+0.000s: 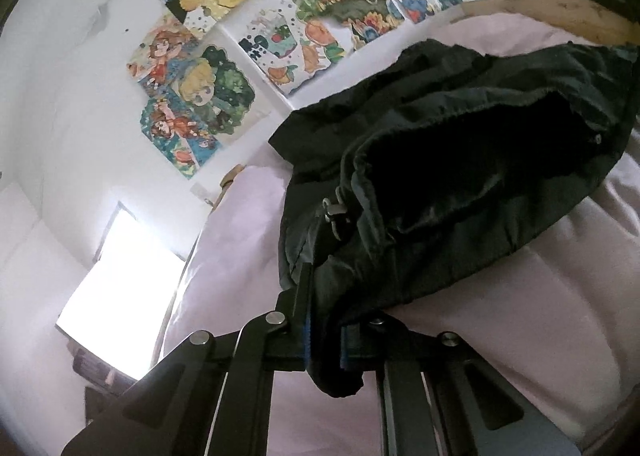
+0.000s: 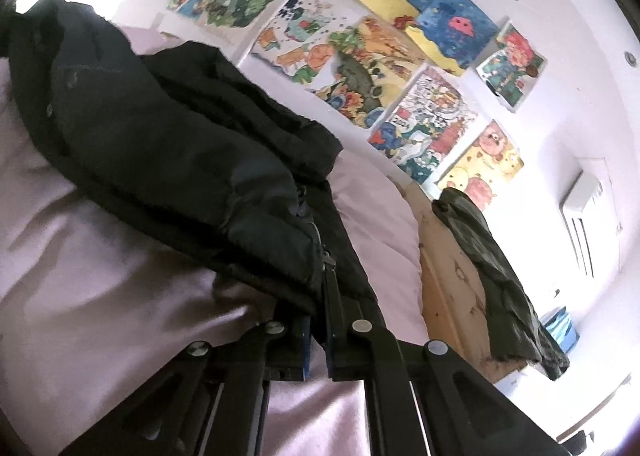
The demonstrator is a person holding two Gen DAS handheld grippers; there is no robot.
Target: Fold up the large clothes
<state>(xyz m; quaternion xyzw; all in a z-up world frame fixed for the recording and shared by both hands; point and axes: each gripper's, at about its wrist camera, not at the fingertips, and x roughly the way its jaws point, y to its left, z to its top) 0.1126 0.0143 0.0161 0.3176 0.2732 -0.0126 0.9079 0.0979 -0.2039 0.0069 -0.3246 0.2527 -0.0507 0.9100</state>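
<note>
Left wrist view: the black jacket (image 1: 460, 159) is bunched on the pink bedsheet (image 1: 520, 296), its edge pinched in the left gripper (image 1: 324, 320), closed narrow on the fabric. The right gripper (image 2: 318, 320) is likewise clamped on the zipper edge (image 2: 326, 260). Slippery padded fabric could be lost from either grip if pulled unevenly, leaving a crooked fold.

A bed (image 1: 500, 336) covered by a pale pink sheet (image 2: 100, 256) carries a bulky black jacket (image 1: 460, 159), which lies crumpled across the sheet's middle. At the far end stands a wooden headboard (image 2: 452, 276), with a dark green garment (image 2: 500, 288) draped over its top edge.
</note>
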